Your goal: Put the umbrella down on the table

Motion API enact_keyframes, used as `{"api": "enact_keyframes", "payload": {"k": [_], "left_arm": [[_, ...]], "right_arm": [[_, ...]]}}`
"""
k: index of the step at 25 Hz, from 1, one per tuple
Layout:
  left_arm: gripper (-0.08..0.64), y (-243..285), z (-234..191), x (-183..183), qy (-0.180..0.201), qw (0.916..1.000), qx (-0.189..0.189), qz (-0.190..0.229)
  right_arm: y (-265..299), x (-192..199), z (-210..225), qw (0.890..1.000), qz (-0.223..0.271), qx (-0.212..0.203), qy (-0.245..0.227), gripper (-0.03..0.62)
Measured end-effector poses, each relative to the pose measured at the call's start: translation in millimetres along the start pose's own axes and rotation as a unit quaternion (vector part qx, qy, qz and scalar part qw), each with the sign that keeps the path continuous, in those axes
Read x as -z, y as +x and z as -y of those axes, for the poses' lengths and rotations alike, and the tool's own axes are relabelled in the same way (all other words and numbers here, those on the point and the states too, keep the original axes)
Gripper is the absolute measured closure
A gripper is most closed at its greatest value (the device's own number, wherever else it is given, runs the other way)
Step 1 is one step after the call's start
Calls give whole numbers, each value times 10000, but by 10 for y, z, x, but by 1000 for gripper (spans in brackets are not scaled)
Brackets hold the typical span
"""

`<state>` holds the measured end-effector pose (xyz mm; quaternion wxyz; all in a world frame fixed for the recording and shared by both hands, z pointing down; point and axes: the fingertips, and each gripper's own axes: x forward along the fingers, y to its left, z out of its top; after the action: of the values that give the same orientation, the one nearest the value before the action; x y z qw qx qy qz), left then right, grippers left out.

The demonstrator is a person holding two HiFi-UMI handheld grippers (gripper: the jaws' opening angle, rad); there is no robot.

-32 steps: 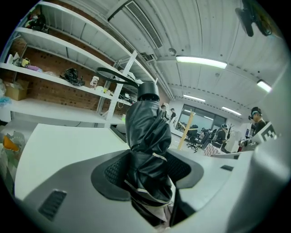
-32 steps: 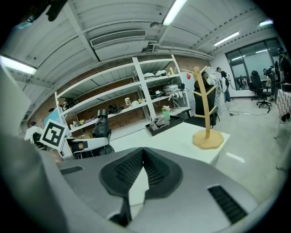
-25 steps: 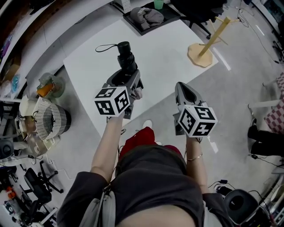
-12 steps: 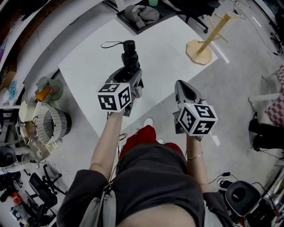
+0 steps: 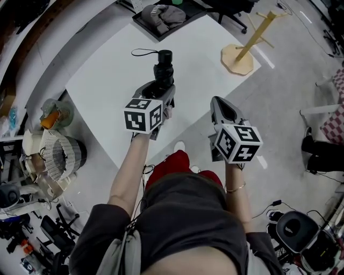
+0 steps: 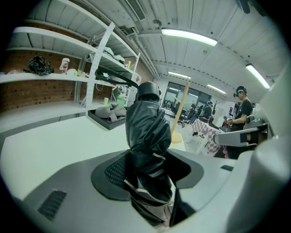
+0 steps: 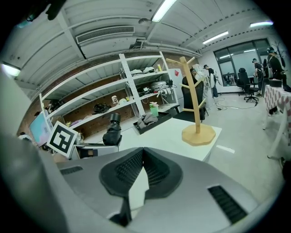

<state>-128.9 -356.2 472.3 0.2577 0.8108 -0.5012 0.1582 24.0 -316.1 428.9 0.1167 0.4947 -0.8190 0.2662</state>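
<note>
**Carrying the umbrella to the set-down.** Your left gripper (image 5: 160, 90) is clamped on the folded black umbrella (image 6: 148, 132), whose handle end points away from you over the near half of the white tabletop (image 5: 102, 80). The umbrella seems not yet to rest on the tabletop. The next move calls for lowering it, laying it flat, then parting the jaws. Your left forearm reaches forward over the tabletop's near edge. Your right gripper (image 5: 221, 105), jaws pressed together on nothing, hangs just off that edge.

A wooden peg stand (image 5: 237, 60) rises well apart from a black tray (image 5: 148, 27) holding grey cloth (image 5: 164, 13).
</note>
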Motion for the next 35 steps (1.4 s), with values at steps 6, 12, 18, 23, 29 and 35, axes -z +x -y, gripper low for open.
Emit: {"api": "enact_keyframes", "payload": {"k": [6, 12, 18, 23, 29, 35], "left_arm": [[328, 147, -6, 10, 163, 9996, 71, -226], [327, 276, 32, 26, 343, 9984, 125, -426], [327, 388, 87, 61, 599, 9961, 168, -621], [328, 499, 130, 84, 807, 9936, 179, -775], [328, 639, 176, 122, 999, 9904, 195, -936], [328, 765, 207, 204, 1245, 9844, 209, -1222]], "right_arm": [[35, 10, 48, 9999, -41, 103, 49, 574], [48, -5, 116, 9998, -50, 173, 83, 574], [62, 0, 161, 9997, -28, 222, 137, 574], [70, 20, 200, 9995, -53, 251, 171, 574], [66, 67, 242, 9994, -104, 273, 188, 574], [76, 98, 249, 9992, -133, 301, 231, 574]]}}
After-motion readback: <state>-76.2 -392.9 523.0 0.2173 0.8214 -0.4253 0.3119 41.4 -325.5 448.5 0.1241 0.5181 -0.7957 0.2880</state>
